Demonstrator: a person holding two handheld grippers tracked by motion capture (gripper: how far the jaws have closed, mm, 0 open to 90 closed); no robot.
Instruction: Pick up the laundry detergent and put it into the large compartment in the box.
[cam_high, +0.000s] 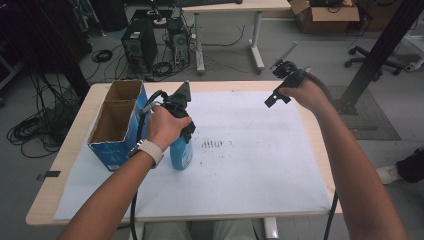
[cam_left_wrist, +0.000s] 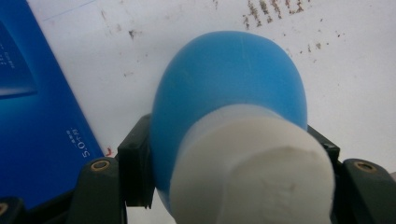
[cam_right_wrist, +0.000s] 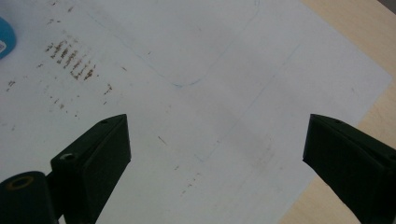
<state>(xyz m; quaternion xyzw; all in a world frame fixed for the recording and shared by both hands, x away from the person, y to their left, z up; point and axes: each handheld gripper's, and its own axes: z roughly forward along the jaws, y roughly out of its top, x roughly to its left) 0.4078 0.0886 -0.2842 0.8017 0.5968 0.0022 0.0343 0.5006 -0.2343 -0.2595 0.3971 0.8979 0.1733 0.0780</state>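
from my seat, little can be read. on the glossy blue side of the open-topped cardboard box (cam_left_wrist: 42, 121), at about eight o'clock in the left gripper view, i see a short line of small white print running slantwise; it looks like "s.o.n" upside down, though i can't be sure of the letters. fainter white lines stand higher on that face, too blurred to read. the label on the blue plastic bottle (cam_high: 181, 152) in the high view is too small to make out.

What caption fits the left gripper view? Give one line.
Left tongs shut on a blue plastic bottle with white cap, beside a blue cardboard box.
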